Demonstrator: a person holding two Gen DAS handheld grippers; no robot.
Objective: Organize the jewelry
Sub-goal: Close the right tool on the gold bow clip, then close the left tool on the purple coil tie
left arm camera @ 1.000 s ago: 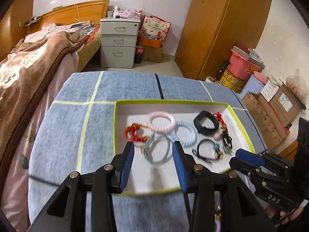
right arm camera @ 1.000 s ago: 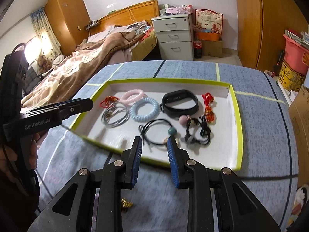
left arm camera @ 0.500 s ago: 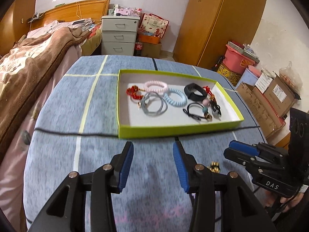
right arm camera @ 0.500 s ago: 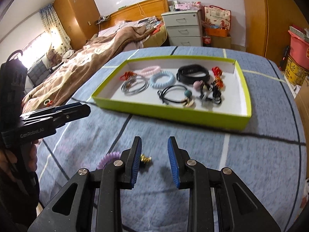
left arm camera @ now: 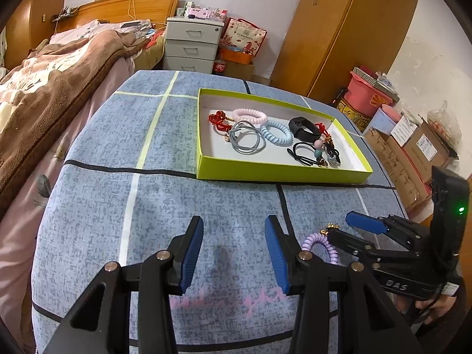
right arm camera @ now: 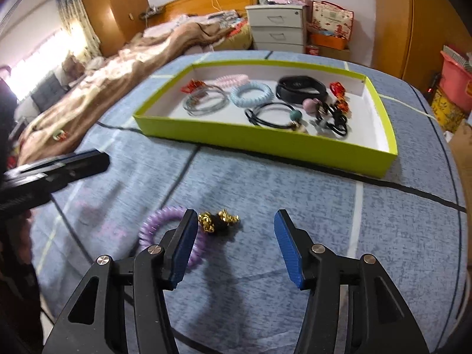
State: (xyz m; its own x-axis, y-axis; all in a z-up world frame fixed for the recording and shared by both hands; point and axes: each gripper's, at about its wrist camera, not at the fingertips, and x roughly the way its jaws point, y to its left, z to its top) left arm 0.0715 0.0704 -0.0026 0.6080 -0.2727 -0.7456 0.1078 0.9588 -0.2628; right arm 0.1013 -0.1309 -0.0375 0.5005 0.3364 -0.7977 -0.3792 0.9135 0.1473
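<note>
The right gripper [right arm camera: 236,244] hovered with fingers spread wide over the gold-and-black ornament [right arm camera: 217,221], which lay beside the purple coil tie [right arm camera: 165,233] near the table's front edge. Small, light and knobbly, it probably wanted pinching across its middle. The left gripper [left arm camera: 233,253] was also open, empty.

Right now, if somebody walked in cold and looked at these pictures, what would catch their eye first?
Probably the lime-green tray in the middle of the blue tablecloth, with hair ties and bracelets lying inside it. Next, the purple coil hair tie and the gold-and-black ornament lying loose on the cloth in front of the tray, just ahead of the open right tongs. The left tongs are open too and empty.
</note>
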